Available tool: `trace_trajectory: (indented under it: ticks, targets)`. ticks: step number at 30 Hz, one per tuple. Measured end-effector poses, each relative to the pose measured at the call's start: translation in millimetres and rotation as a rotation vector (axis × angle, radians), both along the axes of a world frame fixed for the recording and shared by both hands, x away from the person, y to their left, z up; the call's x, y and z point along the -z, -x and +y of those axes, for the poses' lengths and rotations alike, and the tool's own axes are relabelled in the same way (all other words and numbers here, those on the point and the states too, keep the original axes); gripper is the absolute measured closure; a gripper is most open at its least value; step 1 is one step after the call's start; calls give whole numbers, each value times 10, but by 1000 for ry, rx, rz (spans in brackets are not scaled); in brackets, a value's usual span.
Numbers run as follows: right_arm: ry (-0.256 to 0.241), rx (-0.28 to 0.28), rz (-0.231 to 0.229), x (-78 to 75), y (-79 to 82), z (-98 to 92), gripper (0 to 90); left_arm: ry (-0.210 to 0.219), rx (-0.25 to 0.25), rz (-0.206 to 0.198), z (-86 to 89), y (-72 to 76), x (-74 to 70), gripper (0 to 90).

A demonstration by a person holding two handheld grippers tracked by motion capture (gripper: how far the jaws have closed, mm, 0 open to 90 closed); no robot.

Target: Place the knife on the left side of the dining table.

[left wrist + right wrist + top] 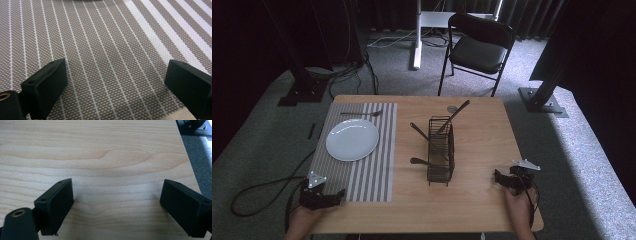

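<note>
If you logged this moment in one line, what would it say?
left gripper: open, over striped placemat | right gripper: open, over wooden table | black wire cutlery basket: utensils inside | white round plate: on placemat

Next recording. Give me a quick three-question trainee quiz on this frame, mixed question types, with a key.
1. True or false: the white plate lies on the striped placemat.
2. Which thing lies on the placemat beyond the plate? A) fork B) cup C) napkin
3. Fill in: the wire caddy stands on the bare wooden ____, with utensil handles sticking out of it.

Key
1. True.
2. A.
3. Table. For reference, the left gripper sits over the placemat and the right gripper over bare wood, both with jaws wide apart and nothing between them.
</note>
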State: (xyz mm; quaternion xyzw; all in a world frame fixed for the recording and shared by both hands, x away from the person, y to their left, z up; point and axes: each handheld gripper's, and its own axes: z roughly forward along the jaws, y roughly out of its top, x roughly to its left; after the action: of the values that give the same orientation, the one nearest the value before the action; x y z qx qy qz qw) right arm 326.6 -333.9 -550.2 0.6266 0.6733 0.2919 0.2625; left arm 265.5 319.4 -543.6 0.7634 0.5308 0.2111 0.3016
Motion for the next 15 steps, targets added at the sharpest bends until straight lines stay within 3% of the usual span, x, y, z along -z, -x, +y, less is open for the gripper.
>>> trace_trajectory:
  ticks: [8, 15]
  targets:
    - [0, 0, 0, 0, -1, 0, 112, 22, 25, 2, -71, -3, -35, 47]
    - [-1, 0, 0, 0, -1, 0, 111, 58, 81, -3, -191, -19, -123, 47]
